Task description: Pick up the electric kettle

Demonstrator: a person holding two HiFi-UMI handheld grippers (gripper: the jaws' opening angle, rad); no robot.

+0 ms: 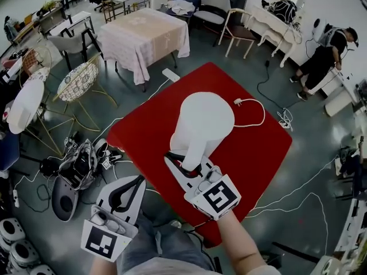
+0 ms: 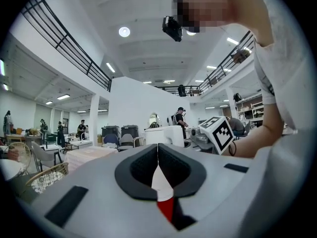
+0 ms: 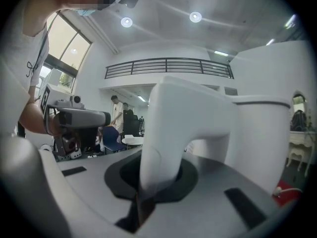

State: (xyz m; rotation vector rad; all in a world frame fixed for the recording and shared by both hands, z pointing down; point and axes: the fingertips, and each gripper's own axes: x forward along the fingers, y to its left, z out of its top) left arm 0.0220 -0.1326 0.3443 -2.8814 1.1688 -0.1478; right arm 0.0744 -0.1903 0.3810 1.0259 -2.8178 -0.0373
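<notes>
Polished grey-green floor (image 1: 200,50) runs through a large, white-walled hall strewn with thin cables, and on it stands a low square table with a matt red top (image 1: 252,153). Farther back are a table under a pale pink draped cloth (image 1: 146,33) and, to the left, round wicker chairs (image 1: 80,79) on thin metal legs; a person (image 1: 324,56) bends over a white desk at the far right. The electric kettle (image 1: 200,122) is over the middle of the red top: smooth, glossy white plastic, a rounded body that tapers towards its handle (image 3: 168,133). The right gripper (image 1: 182,164) is clenched on that thick, curved handle, whose lower part sits squeezed between the dark, ribbed pads (image 3: 185,180). From this steep angle it is hard to say whether the kettle's base rests on the red top or hangs just above it. A white power cord (image 1: 255,116) curls in a loop on the red top just beside the kettle. The left gripper (image 1: 131,189), near the table's front corner, has its jaws pressed together on nothing.
</notes>
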